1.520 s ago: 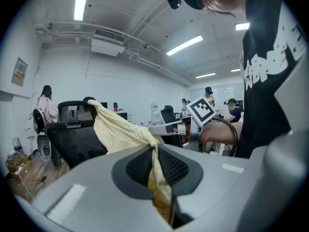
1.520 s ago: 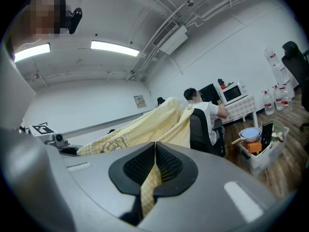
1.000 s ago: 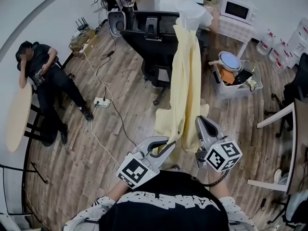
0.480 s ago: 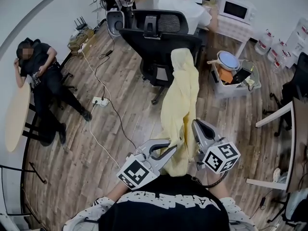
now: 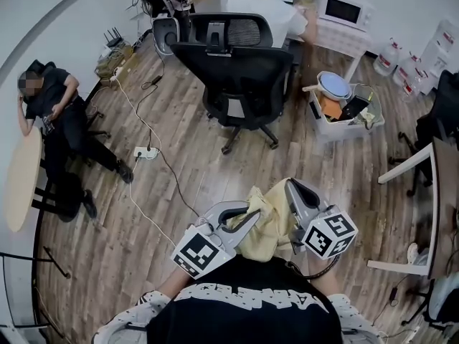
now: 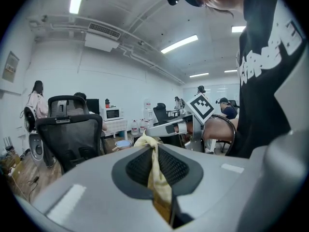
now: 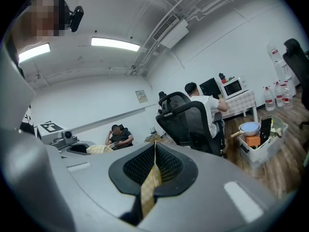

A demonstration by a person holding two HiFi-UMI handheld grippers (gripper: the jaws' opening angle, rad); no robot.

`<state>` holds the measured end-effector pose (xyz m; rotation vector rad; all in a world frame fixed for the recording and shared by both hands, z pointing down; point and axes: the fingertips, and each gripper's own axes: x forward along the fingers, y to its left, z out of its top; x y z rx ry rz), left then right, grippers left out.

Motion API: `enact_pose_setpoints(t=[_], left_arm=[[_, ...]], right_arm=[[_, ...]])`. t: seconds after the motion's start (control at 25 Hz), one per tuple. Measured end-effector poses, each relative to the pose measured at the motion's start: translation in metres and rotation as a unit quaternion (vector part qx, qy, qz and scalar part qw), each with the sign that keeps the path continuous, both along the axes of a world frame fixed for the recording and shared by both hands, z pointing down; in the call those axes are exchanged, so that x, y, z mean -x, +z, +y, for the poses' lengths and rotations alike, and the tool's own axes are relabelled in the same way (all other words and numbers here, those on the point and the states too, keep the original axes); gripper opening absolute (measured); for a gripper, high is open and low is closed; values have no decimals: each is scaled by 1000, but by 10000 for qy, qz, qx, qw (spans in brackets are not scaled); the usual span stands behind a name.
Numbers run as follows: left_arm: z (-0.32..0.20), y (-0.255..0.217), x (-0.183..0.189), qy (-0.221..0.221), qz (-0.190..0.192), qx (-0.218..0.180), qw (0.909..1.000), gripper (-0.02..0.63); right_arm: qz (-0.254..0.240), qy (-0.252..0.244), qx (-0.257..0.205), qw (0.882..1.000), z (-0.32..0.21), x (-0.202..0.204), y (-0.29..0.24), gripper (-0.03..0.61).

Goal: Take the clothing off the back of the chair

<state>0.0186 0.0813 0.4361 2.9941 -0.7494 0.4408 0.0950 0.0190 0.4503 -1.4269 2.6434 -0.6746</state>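
Note:
The pale yellow garment [image 5: 267, 221] hangs bunched between my two grippers, close to my body and well clear of the black office chair [image 5: 240, 77], whose back is bare. My left gripper [image 5: 253, 214] is shut on a fold of the yellow cloth [image 6: 157, 175], which runs up through its jaws. My right gripper [image 5: 289, 185] is shut on another strip of the cloth [image 7: 150, 180]. The chair [image 7: 190, 124] stands ahead in both gripper views, and in the left gripper view the chair [image 6: 72, 134] is at the left.
A white power strip [image 5: 143, 152] and cables lie on the wood floor left of the chair. A bin of items [image 5: 343, 110] stands at the right of it. A person [image 5: 61, 120] sits at the left wall; another [image 5: 267, 9] sits at the far desk. A white table [image 5: 412, 174] is at right.
The garment came off the chair back and was drawn toward me; it went from a long hanging length to a bunch between the grippers. Both grippers stayed shut.

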Motion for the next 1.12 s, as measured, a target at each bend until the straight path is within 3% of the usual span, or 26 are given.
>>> enact_pose_setpoints(t=[0.24, 0.72, 1.12], left_arm=[[1, 6, 0, 17, -174, -15, 9998, 21], [-12, -2, 8, -274, -67, -131, 9995, 23], [-14, 0, 6, -238, -67, -63, 9997, 23]], right_arm=[[-38, 94, -109, 9999, 1, -4, -8, 18], [28, 36, -240, 9997, 1, -2, -14, 18], [25, 7, -258, 9997, -1, -2, -13, 18]])
